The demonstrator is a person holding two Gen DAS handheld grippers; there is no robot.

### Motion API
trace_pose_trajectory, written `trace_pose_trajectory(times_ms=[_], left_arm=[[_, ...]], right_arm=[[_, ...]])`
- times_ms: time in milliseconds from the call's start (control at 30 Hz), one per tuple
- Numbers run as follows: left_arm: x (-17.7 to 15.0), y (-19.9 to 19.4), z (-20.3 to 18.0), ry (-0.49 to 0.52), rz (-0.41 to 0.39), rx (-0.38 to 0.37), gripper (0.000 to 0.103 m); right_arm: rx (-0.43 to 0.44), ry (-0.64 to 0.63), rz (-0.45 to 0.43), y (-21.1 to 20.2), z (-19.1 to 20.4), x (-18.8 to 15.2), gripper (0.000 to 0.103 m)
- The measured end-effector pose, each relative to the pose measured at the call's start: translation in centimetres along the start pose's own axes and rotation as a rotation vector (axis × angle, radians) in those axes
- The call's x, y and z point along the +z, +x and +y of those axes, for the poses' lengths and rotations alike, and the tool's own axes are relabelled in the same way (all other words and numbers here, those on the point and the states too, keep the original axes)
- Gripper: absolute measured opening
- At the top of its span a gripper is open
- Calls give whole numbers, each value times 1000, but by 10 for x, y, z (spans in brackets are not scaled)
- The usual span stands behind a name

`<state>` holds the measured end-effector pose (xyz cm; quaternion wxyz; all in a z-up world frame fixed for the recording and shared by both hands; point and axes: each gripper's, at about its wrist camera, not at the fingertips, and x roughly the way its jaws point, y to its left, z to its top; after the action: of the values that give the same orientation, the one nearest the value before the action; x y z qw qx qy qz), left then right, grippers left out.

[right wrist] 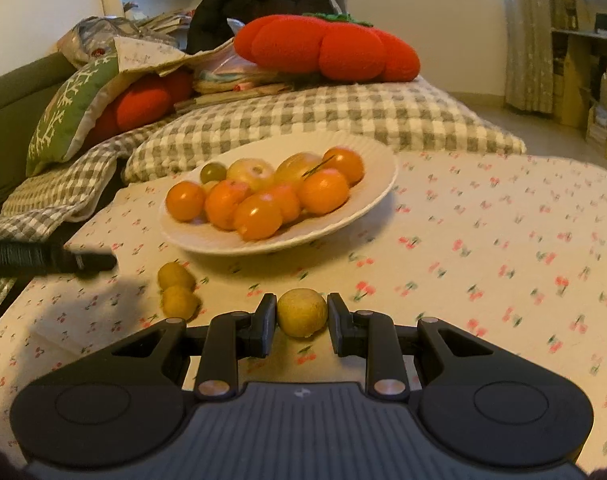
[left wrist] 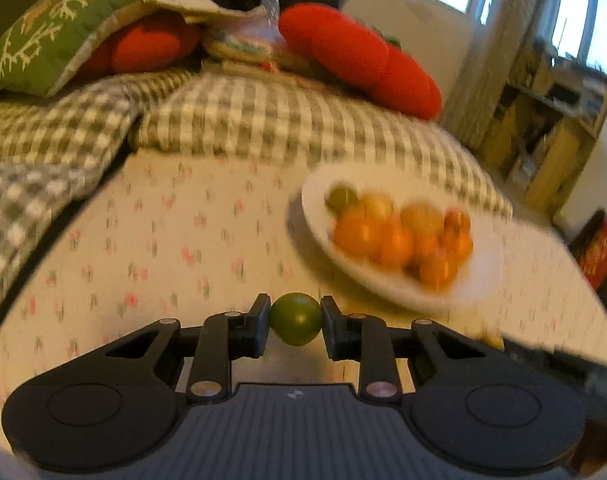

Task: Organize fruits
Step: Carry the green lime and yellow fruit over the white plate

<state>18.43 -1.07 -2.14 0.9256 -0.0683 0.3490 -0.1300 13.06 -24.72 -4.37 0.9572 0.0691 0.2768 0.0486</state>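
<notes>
The left gripper (left wrist: 295,322) is clamping a small green fruit (left wrist: 295,323) between its pads, and the right gripper (right wrist: 302,317) is pinching a yellowish-brown fruit (right wrist: 302,312) the same way; both are sitting nearly closed with the round fruit filling the gap. What the next move seems to be turning on is where the white plate (right wrist: 367,204) is lying from each gripper. In the left wrist view the plate is sitting at about two o'clock, off to the side and blurred, so that hand is likely needing a swing across. In the right wrist view the plate is lying at about eleven o'clock, nearly straight ahead and near, so the right hand is looking the closer of the two. Two more yellowish fruits (right wrist: 177,288) are resting on the desk (right wrist: 503,240) at about ten o'clock from the right gripper, just short of the plate's rim, touching each other.
</notes>
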Motion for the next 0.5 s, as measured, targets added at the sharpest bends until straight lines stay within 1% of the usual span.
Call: trace_pose_trajectory(times_ms=[133,233,333,400,500], left_arm=[[33,10,-5,-24,-40,-30,23],[55,24,-14,-37,-47,-71,23],[73,42,-26,-13,-42,-101,23],[82,57,-36,19,-40,-105,23],[91,81,-46,78,-40,-101,23]], right_arm=[[-15,2,-45,1,-16,20,24],[-25,13,-73,8,-26,38,24],[-19,8,-89,19,-29,55,24],[-25,-3,-92,31,-31,68,24],[9,23,-83,48,-35,88,24]])
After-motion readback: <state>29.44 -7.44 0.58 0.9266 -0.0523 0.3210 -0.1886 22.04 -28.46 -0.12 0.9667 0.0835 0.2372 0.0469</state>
